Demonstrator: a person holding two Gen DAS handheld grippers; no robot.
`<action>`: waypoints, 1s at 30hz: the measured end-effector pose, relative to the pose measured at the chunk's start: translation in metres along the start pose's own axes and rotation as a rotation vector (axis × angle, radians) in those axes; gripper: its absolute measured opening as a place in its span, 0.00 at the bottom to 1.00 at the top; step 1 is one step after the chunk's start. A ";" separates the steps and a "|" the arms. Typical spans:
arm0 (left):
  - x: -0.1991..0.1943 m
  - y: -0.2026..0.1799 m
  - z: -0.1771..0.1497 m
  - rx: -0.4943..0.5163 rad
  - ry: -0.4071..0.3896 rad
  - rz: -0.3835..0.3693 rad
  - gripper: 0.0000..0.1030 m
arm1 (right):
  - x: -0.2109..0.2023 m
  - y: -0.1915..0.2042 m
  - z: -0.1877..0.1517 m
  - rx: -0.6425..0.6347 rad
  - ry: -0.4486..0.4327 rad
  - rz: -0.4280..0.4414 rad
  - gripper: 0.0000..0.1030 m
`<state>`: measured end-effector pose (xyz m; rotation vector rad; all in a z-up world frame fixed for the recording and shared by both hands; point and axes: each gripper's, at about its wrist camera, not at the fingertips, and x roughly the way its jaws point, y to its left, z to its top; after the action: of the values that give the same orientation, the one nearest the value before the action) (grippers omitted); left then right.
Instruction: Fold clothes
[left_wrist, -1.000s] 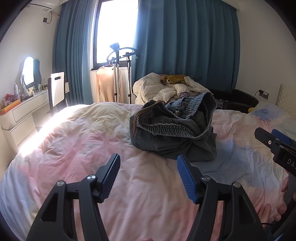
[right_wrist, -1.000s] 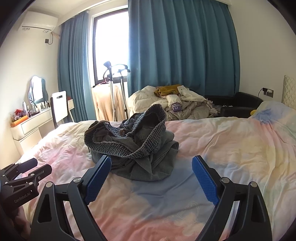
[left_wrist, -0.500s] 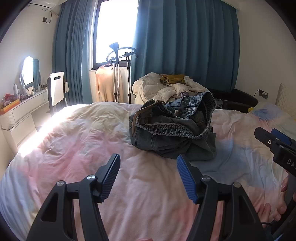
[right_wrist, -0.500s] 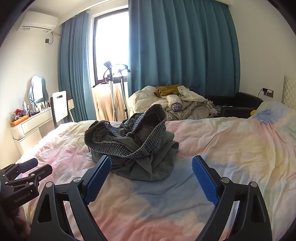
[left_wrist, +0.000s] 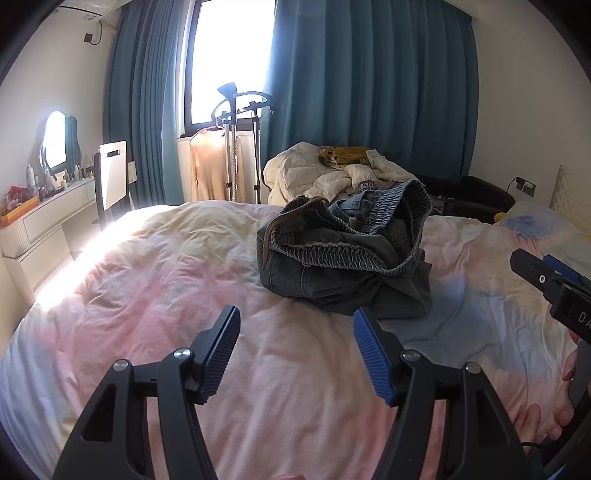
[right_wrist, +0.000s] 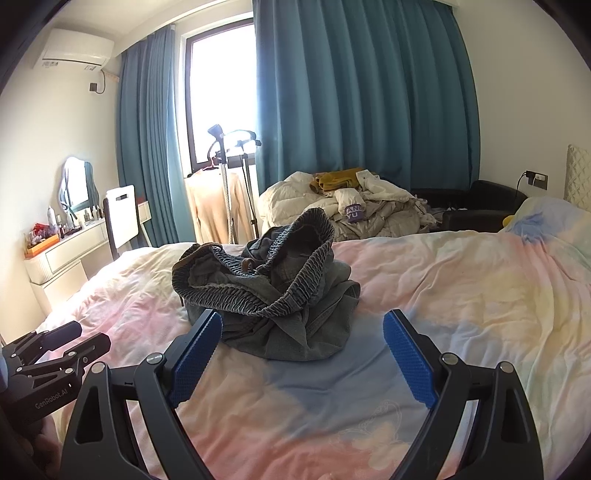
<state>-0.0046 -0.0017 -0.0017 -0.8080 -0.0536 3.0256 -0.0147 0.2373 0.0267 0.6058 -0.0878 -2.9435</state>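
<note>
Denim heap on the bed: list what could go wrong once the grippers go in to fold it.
1. The denim garment lies bunched with its elastic waistband looped on top; a pinch there would likely lift only the band, not lay the garment flat.
2. The bedcover is soft and wrinkled; the open left gripper or right gripper may grab it along with the denim.
3. Both grippers sit close together, so they may collide reaching in.
</note>
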 end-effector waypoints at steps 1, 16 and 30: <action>0.000 0.000 0.000 0.000 0.000 0.002 0.64 | 0.000 0.000 0.000 0.000 0.000 0.000 0.88; 0.000 -0.003 -0.001 0.010 0.000 -0.001 0.64 | 0.002 0.001 -0.001 -0.003 0.003 -0.002 0.88; 0.035 0.002 0.022 0.009 0.065 0.039 0.64 | 0.008 -0.007 -0.004 0.027 0.036 -0.015 0.88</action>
<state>-0.0456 -0.0038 -0.0005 -0.9172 -0.0246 3.0304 -0.0206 0.2426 0.0194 0.6658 -0.1194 -2.9485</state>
